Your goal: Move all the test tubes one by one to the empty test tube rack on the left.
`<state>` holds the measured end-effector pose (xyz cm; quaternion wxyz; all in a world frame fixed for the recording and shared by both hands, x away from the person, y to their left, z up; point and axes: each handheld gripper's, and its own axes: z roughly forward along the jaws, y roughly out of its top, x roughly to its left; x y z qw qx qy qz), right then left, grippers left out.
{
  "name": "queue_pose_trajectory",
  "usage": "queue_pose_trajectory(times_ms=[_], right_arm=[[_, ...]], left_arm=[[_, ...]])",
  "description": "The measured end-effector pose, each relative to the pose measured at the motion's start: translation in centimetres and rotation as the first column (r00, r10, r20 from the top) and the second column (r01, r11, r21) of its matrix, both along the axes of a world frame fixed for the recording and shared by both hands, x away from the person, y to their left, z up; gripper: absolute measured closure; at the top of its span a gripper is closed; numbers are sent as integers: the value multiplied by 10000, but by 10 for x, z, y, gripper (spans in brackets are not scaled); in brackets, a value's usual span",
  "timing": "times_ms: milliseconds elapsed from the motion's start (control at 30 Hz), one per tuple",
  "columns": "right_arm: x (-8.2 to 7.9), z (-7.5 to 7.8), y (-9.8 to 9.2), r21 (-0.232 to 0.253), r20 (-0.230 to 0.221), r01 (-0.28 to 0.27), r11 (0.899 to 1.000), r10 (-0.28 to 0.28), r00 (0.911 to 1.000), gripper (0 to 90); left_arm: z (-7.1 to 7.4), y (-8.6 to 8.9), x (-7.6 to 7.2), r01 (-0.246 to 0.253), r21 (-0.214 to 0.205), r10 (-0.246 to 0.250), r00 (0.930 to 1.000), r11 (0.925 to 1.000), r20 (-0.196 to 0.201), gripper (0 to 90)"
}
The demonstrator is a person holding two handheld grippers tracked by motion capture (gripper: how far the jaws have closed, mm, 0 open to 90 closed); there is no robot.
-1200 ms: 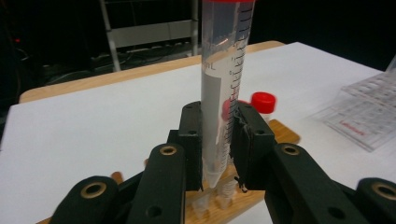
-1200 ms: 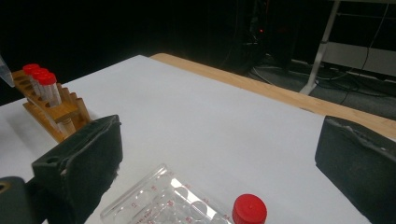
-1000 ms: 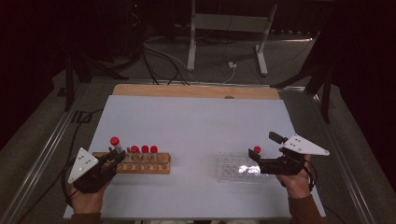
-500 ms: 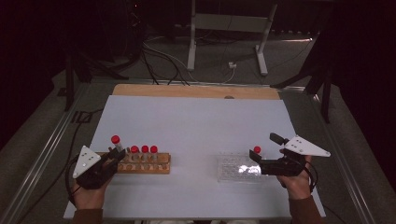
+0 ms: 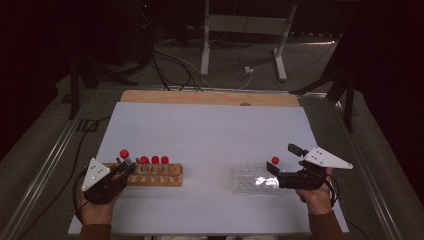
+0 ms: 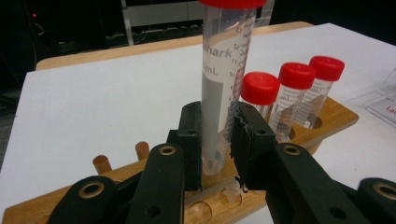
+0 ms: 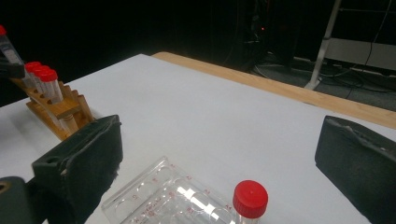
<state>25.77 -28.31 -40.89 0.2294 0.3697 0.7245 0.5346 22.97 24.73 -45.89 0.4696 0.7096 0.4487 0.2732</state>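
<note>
My left gripper (image 6: 217, 140) is shut on a clear tube with a red cap (image 6: 224, 84), held upright over the near end of the wooden rack (image 6: 336, 116). The tube's lower end sits between the jaws, close above the rack's holes. Three more red-capped tubes (image 6: 292, 93) stand in the rack. In the high view the left gripper (image 5: 127, 170) and its tube (image 5: 125, 157) are at the rack's (image 5: 160, 177) left end. My right gripper (image 5: 272, 172) is open beside a clear well plate (image 5: 252, 181) and a single red-capped tube (image 5: 275, 161). That tube (image 7: 250, 200) stands between the open jaws.
The white table top (image 5: 210, 130) spreads between the rack and the plate. A wooden strip (image 5: 210, 97) runs along its far edge. Metal stand legs (image 5: 280, 55) and cables (image 5: 175, 65) lie on the dark floor beyond.
The left gripper with its tube has shifted slightly to the right at the rack's end. The right gripper has kept still.
</note>
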Motion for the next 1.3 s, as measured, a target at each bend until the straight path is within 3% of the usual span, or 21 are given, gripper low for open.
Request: queue_pose_trajectory(times_ms=[433,1100,1300], right_arm=[[0,-2,-1,15,-33,13,10000,-13,10000,9],[1,-4,1,14,-61,14,10000,-14,10000,9],[1,-4,0,12,-68,33,10000,-33,10000,9]], left_arm=[[-5,-3,4,66,316,-51,9988,9995,-485,734],[-6,-8,12,133,479,-93,9966,9988,-824,711],[-6,-8,14,135,403,-97,9956,9991,-927,654]])
